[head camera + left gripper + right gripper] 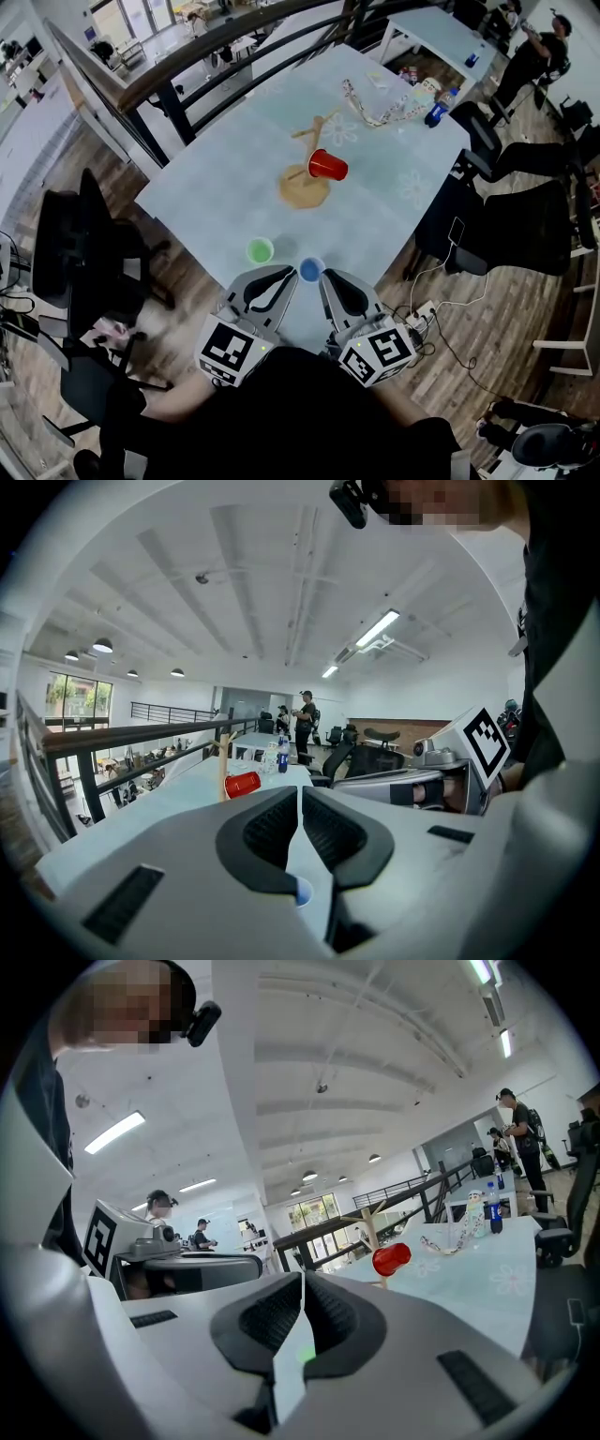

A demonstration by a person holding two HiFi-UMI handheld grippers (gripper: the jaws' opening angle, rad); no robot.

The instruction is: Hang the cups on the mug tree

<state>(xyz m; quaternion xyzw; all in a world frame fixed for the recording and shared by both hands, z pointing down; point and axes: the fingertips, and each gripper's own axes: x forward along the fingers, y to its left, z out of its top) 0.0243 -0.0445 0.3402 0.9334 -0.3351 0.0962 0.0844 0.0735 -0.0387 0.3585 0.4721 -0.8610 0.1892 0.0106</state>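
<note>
A wooden mug tree [307,178] stands mid-table with a red cup [328,166] hung on one peg; the red cup [243,784] and the mug tree [369,1227] also show in the gripper views. A green cup [260,250] and a blue cup [311,270] stand upright near the table's front edge. My left gripper [291,272] sits just behind the green cup, shut and empty. My right gripper [322,275] is beside the blue cup, also shut and empty. The blue cup [301,891] peeks between the left jaws' bases.
The pale table [216,187] carries a beaded chain [375,112], a blue bottle [437,110] and small items at its far end. Black office chairs [84,244] stand on both sides. A dark railing [187,84] runs behind. A person [530,56] stands far right.
</note>
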